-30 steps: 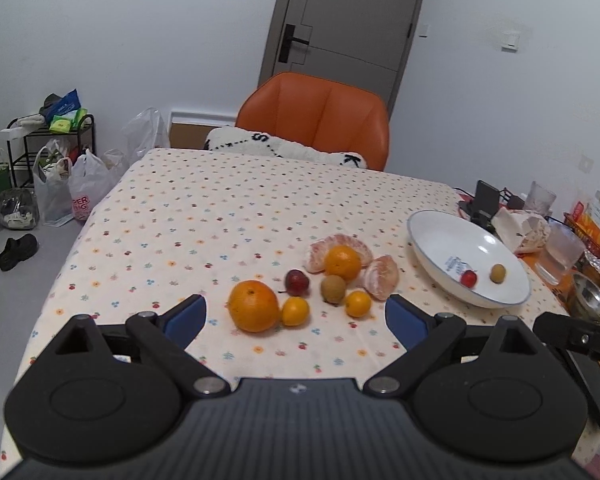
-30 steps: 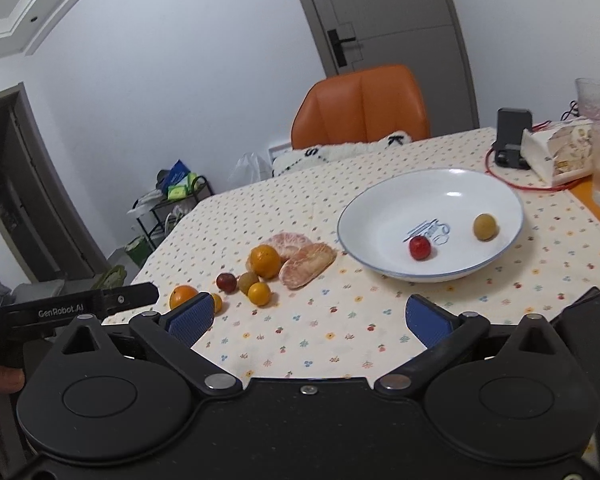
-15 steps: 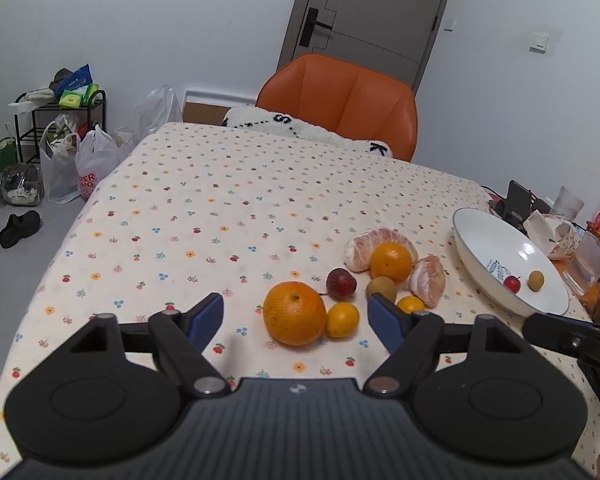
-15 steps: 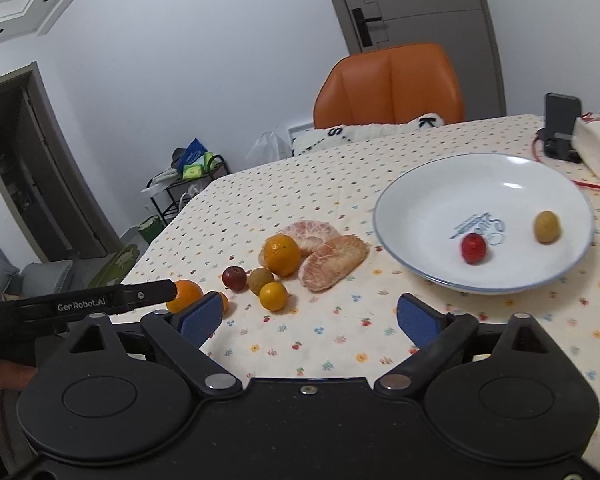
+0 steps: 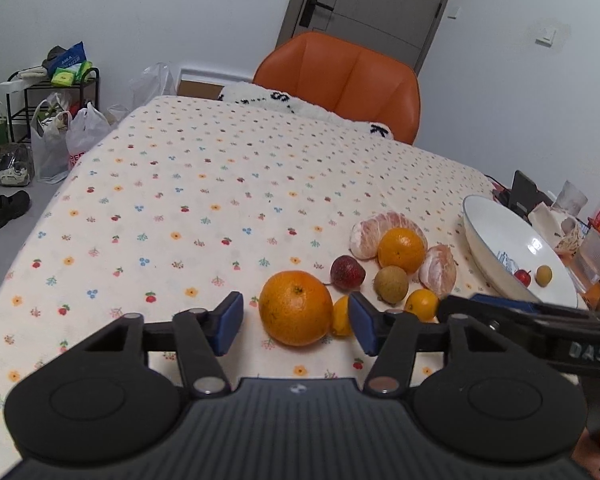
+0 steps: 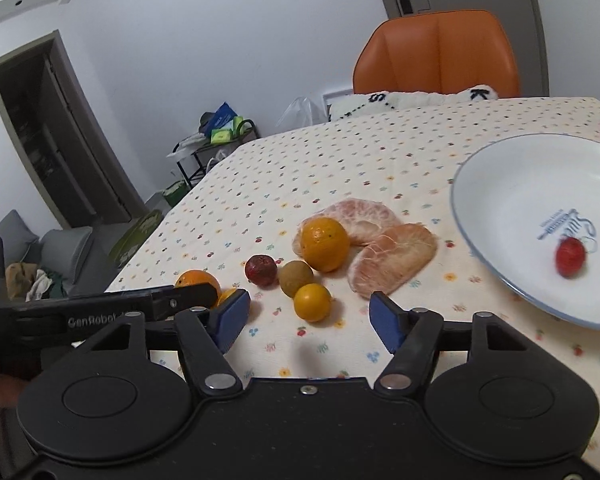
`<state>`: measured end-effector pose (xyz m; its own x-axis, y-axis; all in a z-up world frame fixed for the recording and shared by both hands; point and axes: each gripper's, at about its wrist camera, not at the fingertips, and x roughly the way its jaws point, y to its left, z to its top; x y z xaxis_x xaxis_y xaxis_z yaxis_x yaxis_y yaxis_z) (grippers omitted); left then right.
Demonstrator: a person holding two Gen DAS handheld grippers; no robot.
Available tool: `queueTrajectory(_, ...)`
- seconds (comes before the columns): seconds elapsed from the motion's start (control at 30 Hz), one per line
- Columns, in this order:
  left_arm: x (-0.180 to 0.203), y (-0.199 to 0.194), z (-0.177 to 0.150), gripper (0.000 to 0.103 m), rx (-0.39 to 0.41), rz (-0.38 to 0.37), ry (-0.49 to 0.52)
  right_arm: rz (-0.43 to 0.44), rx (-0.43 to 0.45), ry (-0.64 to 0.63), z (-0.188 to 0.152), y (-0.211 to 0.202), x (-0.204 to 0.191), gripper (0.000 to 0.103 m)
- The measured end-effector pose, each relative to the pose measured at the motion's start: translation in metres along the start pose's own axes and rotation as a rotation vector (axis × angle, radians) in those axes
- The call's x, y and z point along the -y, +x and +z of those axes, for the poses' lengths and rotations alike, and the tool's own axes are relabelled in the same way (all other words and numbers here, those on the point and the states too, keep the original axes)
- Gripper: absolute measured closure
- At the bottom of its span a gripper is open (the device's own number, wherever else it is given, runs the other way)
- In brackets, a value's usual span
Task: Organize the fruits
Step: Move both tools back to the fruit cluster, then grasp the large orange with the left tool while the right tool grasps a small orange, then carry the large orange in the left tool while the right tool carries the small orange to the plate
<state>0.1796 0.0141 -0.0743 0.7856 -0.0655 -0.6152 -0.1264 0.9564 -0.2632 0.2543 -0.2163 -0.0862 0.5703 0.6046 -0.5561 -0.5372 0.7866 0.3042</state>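
floral tablecloth | large orange between wide-open, empty left tool fingers

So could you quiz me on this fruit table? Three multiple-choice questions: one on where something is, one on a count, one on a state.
1. Where does the big orange sit?
A. in the plate
B. between the left gripper's open fingers
C. on the chair

2. How many fruits lie in the white plate?
A. two
B. none
C. five

3. The right gripper is:
A. shut on a fruit
B. open, holding nothing
C. out of view

Answers: 1 B, a blue pad stands on either side of it. 2 A, a red fruit and a yellowish one. 3 B, its pads stand apart over bare cloth.
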Motion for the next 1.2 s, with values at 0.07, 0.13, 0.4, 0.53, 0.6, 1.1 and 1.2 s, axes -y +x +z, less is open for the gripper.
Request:
queueTrajectory(0.07, -0.002, 0.001, -0.001, 0.050, -0.003, 0.000, -0.005, 0.006, -0.008, 0.000, 0.000, 0.007, -0.002, 0.043)
queueTrajectory(0.13, -0.004, 0.002, 0.000, 0.050, -0.003, -0.002, -0.007, 0.014, -0.025, 0.004, 0.000, 0.014, -0.003, 0.050)
queueTrajectory(0.4, -0.003, 0.003, 0.004, 0.064, -0.006, -0.037, -0.002, 0.007, -0.047, 0.015, 0.000, 0.023, -0.003, 0.081)
queueTrajectory(0.53, 0.004, -0.002, 0.005, 0.064, 0.016, -0.035, 0.026, 0.011, -0.040, 0.019, 0.000, 0.018, 0.000, 0.081)
queueTrajectory(0.6, 0.008, -0.004, 0.005, 0.065, 0.025, -0.034, 0.033, 0.016, -0.029, 0.019, 0.000, 0.013, 0.001, 0.081)
queueTrajectory(1.1, 0.060, -0.006, 0.004, 0.065, 0.047, -0.092, 0.104, -0.064, 0.086, 0.096, -0.009, -0.046, 0.037, 0.081)
queueTrajectory(1.2, 0.073, -0.006, 0.004, 0.065, 0.051, -0.116, 0.127, -0.084, 0.105, 0.104, -0.011, -0.054, 0.043, 0.081)
